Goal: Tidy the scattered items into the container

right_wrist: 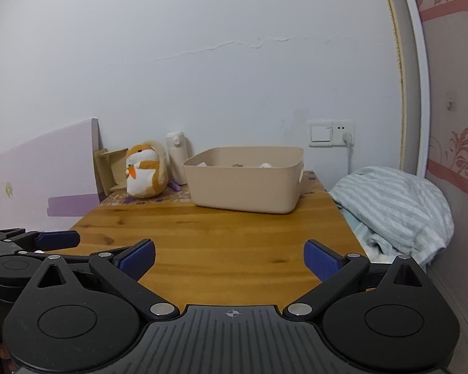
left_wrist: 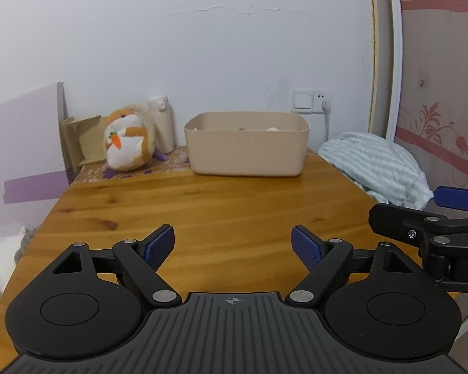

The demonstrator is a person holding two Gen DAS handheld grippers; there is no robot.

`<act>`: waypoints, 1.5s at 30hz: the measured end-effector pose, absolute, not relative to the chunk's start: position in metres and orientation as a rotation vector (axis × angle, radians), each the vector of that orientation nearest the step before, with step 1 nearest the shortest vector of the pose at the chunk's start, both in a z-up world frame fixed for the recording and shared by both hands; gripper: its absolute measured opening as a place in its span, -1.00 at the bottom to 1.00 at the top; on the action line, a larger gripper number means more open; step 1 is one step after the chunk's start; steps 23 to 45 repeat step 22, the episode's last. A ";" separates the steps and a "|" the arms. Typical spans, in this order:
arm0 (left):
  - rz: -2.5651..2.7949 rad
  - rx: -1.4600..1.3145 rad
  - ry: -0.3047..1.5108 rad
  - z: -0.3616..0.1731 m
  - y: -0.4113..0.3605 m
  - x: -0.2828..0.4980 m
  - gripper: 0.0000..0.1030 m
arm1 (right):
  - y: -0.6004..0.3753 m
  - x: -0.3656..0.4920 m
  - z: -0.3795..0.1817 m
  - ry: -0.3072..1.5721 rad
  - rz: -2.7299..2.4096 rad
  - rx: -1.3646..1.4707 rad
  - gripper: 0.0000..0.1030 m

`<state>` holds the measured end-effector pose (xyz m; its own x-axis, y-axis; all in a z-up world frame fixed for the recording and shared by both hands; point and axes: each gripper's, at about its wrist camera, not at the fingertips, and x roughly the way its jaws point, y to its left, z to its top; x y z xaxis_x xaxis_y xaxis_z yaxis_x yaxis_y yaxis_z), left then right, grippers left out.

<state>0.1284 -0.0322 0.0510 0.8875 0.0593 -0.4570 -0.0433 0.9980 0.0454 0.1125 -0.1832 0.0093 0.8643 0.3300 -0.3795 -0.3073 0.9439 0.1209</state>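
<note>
Both grippers spread; container (left_wrist: 246,152) long axis crosswise.

container (left_wrist: 246,152) contents mostly hidden by wall, right gripper (left_wrist: 446,215) edge-cropped

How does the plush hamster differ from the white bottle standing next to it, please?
The plush hamster is round, furry, orange and white, with a carrot on its front; the white bottle is slim, smooth and plain cream. The hamster sits lower and wider, and the bottle rises taller behind it. Both stand at the table's far end, left of the beige bin.
</note>
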 end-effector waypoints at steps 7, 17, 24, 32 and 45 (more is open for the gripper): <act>0.076 0.011 0.469 0.041 -0.039 0.088 0.62 | -0.188 0.076 0.003 0.402 0.331 0.038 0.99; 0.079 -0.008 0.467 0.037 -0.043 0.053 0.62 | -0.191 0.040 0.001 0.389 0.355 0.020 0.99; 0.074 -0.023 0.476 0.034 -0.041 0.052 0.62 | -0.188 0.037 -0.001 0.391 0.359 0.014 0.99; 0.074 -0.023 0.476 0.034 -0.041 0.052 0.62 | -0.188 0.037 -0.001 0.391 0.359 0.014 0.99; 0.074 -0.023 0.476 0.034 -0.041 0.052 0.62 | -0.188 0.037 -0.001 0.391 0.359 0.014 0.99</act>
